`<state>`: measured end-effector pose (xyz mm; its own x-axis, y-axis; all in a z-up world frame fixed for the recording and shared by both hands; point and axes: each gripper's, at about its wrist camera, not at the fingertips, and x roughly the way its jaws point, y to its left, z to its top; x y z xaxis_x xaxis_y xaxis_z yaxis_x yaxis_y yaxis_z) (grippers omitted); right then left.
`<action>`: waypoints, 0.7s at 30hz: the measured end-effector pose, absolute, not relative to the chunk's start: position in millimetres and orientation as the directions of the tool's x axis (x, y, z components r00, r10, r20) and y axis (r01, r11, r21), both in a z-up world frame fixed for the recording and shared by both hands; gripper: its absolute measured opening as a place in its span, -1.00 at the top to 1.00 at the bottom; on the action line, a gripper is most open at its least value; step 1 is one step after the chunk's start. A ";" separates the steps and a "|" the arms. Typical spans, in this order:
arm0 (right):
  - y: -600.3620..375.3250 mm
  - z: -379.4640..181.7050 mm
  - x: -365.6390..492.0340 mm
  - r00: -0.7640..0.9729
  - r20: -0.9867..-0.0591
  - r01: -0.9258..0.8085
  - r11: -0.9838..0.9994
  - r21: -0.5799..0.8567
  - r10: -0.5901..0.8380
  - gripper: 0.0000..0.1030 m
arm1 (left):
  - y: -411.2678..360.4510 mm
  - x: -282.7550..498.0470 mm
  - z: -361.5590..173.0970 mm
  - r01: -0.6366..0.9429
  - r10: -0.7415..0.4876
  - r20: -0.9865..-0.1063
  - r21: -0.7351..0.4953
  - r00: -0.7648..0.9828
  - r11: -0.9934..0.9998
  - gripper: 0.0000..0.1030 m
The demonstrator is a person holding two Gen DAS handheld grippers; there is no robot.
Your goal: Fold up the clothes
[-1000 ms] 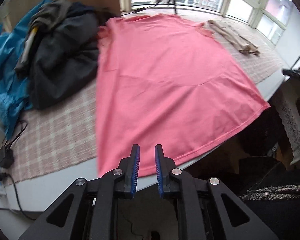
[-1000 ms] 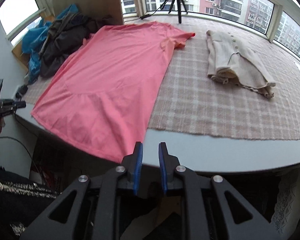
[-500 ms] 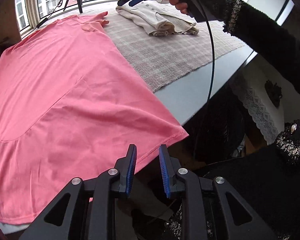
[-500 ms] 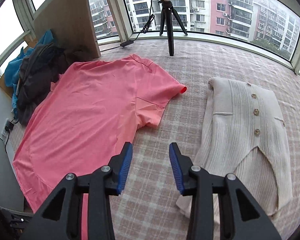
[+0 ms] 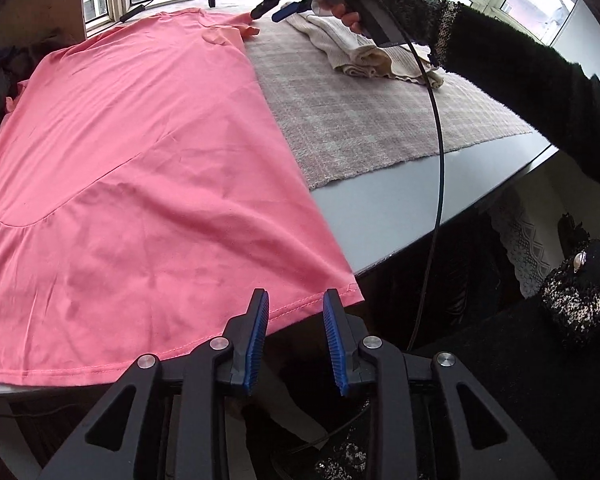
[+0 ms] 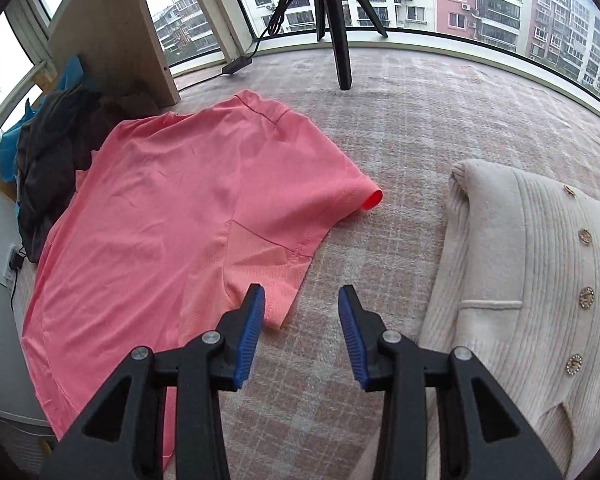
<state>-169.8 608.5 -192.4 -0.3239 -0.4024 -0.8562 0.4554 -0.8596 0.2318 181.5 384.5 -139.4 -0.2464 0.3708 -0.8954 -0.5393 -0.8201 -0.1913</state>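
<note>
The cream cardigan [image 6: 540, 280] already lies folded on the tabletop [image 5: 400, 200], but the pink dress [image 5: 140, 180] beside it is flat, with 0 folds. My left tool [image 5: 296, 344] is opening at its hem corner, nothing between the jaws; my right tool [image 6: 302, 332] stands apart and empty near the sleeve.

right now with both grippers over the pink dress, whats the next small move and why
Probably lower both and pinch. The left gripper, jaws opening, frames the hem corner of the pink dress with nothing gripped. The right gripper stands open above the underarm edge by the sleeve. Gripping that side at both ends would let it fold inward.
</note>
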 end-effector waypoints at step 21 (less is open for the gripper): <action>614.2 -203.6 -224.2 -0.293 -0.812 0.346 -0.848 0.403 -0.505 0.16 | 434.1 186.6 -158.1 -0.681 0.277 -0.911 0.007 -0.307 -0.732 0.58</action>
<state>-224.2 614.2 -203.6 -0.2933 -0.5052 -0.8116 0.3457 -0.8476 0.4026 186.6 434.1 -158.1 -0.3066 0.2765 -0.9108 -0.6812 -0.7321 0.0070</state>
